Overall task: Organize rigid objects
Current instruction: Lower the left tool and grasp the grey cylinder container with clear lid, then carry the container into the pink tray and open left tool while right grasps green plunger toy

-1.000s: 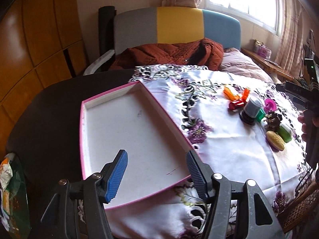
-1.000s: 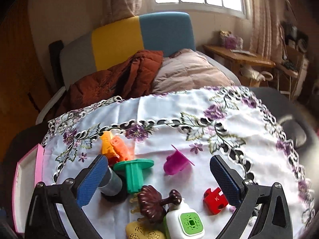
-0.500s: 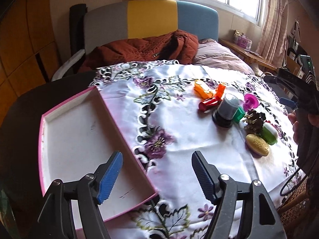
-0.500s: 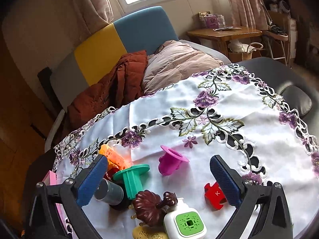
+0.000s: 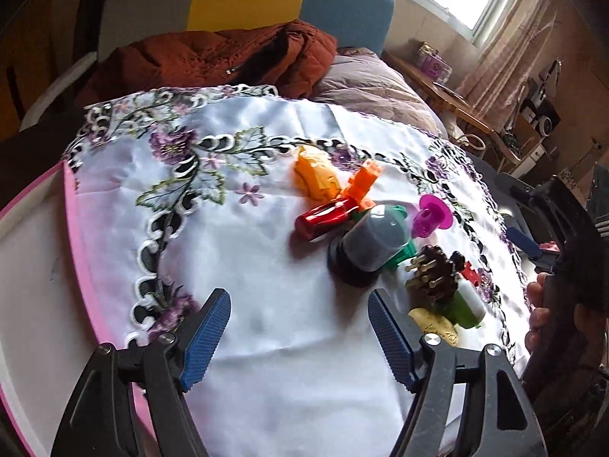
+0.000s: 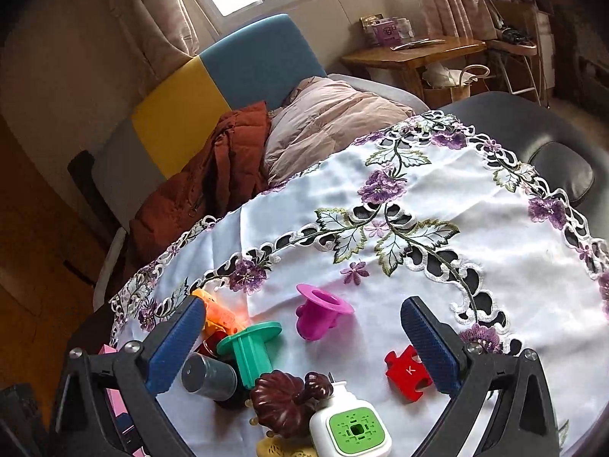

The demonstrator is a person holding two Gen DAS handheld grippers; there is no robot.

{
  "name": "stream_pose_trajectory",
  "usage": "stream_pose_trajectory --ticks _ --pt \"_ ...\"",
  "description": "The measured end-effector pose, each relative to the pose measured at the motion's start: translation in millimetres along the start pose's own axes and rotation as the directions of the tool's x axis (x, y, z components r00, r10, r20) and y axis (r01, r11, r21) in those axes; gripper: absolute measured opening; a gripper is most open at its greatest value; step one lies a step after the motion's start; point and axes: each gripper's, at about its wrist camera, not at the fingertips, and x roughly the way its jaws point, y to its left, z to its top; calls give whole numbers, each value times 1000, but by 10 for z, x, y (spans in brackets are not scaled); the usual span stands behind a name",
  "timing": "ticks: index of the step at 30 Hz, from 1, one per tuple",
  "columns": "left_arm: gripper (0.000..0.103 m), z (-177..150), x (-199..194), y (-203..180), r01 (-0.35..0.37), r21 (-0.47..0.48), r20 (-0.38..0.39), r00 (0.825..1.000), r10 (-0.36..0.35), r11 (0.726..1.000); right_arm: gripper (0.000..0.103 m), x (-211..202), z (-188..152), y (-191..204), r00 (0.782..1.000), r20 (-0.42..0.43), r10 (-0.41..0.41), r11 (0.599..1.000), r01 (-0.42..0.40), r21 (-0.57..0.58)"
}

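Toys lie bunched on the white embroidered cloth [image 5: 266, 259] that covers the dark counter [image 6: 540, 129]. From the left wrist view, the left gripper [image 5: 298, 337] hangs over bare cloth with its blue fingers [image 5: 205, 333] spread wide and nothing between them; the pile sits just beyond its right finger. A pink tray [image 5: 82, 266] with a white floor lies at the left edge of that view, its rim against the cloth's border.

In the pile, a yellow piece [image 5: 314, 177] and an orange piece [image 5: 365, 182] lie farthest back, touching. A red capsule [image 5: 325, 219] lies on its side in front of them. A grey cylinder [image 5: 371, 240] leans on a black base, with a green spool [image 6: 249, 348] tucked behind it. A magenta funnel [image 6: 318, 314] lies on its side a little apart from the rest. Nearer, a brown comb [image 6: 283, 400] rests against a white-and-green box [image 6: 350, 424], with a tan piece [image 5: 434, 321] beside them. A red puzzle piece [image 6: 407, 373] marked K lies alone near the right finger of the right gripper [image 6: 302, 346].

That gripper's fingers also stand wide apart with nothing gripped; the spool, funnel and comb show in the gap between them. A hand [image 5: 540, 312] holding it shows at the right edge of the left wrist view.
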Motion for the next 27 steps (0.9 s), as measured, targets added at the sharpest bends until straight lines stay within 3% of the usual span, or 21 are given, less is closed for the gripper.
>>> stream_pose_trajectory --ticks 2,5,12,13,14,18,27 --pt "75 71 63 -180 -9 67 14 1000 8 998 103 9 8 -26 1000 -6 9 1000 -9 16" --pt "67 164 183 -379 -20 138 23 1000 17 990 103 16 15 -42 1000 -14 18 999 -18 28" --pt "64 338 548 -717 -83 244 60 996 70 966 103 25 23 -46 1000 -19 15 999 -14 34" --pt "58 358 635 -722 -86 247 44 996 78 965 103 31 22 -42 1000 -20 12 999 -11 32" --pt "43 372 716 -705 -65 239 15 998 63 969 103 38 22 -43 1000 -23 9 1000 -8 30" --pt "43 294 637 -605 3 212 22 1000 -8 977 103 62 20 -23 1000 -28 1 1000 -1 9" --pt "43 -153 211 -231 -14 143 59 998 6 990 103 140 -56 124 997 -72 -11 997 5 -83"
